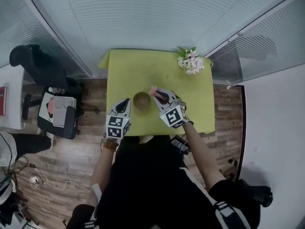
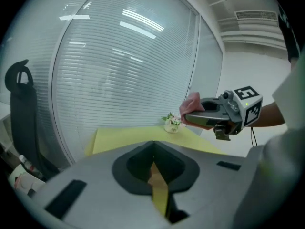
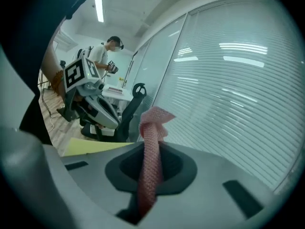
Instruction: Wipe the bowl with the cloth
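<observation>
A small brown bowl (image 1: 141, 100) stands upright on the yellow-green table (image 1: 128, 70), near its front edge. My left gripper (image 1: 127, 100) is shut, and its tip sits just left of the bowl's rim. In the left gripper view only a thin brown and yellow sliver shows between the closed jaws (image 2: 153, 144). My right gripper (image 1: 156, 93) hovers just right of the bowl, shut on a pink cloth (image 1: 153, 89). The cloth (image 3: 153, 128) runs up between the jaws and bunches above the tips. In the left gripper view the cloth (image 2: 192, 101) is in the air above the table.
A small pot of flowers (image 1: 190, 62) stands at the table's far right corner. Glass walls with blinds (image 1: 157, 18) close off the far side. A black office chair (image 1: 35, 63) and bags are on the wood floor to the left. A person (image 3: 106, 51) stands far off.
</observation>
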A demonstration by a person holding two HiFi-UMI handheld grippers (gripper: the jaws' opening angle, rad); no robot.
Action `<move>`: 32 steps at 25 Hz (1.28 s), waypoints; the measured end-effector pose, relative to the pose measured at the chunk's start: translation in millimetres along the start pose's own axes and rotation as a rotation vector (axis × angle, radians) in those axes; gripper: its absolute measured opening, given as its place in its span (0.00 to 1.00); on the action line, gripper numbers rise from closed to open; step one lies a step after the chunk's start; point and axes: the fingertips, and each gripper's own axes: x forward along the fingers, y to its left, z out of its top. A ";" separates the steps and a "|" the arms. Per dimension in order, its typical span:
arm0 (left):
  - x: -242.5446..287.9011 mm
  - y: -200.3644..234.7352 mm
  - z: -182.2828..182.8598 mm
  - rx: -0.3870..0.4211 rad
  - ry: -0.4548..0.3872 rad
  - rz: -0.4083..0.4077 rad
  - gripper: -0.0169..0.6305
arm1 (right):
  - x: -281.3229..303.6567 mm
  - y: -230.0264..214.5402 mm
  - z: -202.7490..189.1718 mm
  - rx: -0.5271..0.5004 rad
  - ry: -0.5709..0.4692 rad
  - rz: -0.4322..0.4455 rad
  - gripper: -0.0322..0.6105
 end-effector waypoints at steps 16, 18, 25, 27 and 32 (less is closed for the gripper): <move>87.6 23.9 -113.3 -0.084 0.408 -0.062 0.04 | 119.6 66.8 -134.0 -0.165 0.263 0.395 0.14; 90.8 26.4 -118.0 -0.090 0.422 -0.061 0.04 | 126.9 73.8 -143.4 -0.179 0.287 0.411 0.18; 103.3 17.3 -138.3 -0.121 0.496 -0.122 0.21 | 138.2 91.1 -181.9 -0.140 0.426 0.477 0.33; 105.8 16.2 -142.1 -0.120 0.506 -0.128 0.22 | 132.9 89.0 -179.7 -0.121 0.424 0.484 0.39; 111.9 14.9 -148.5 -0.129 0.528 -0.132 0.22 | 111.2 74.6 -154.4 -0.103 0.364 0.486 0.41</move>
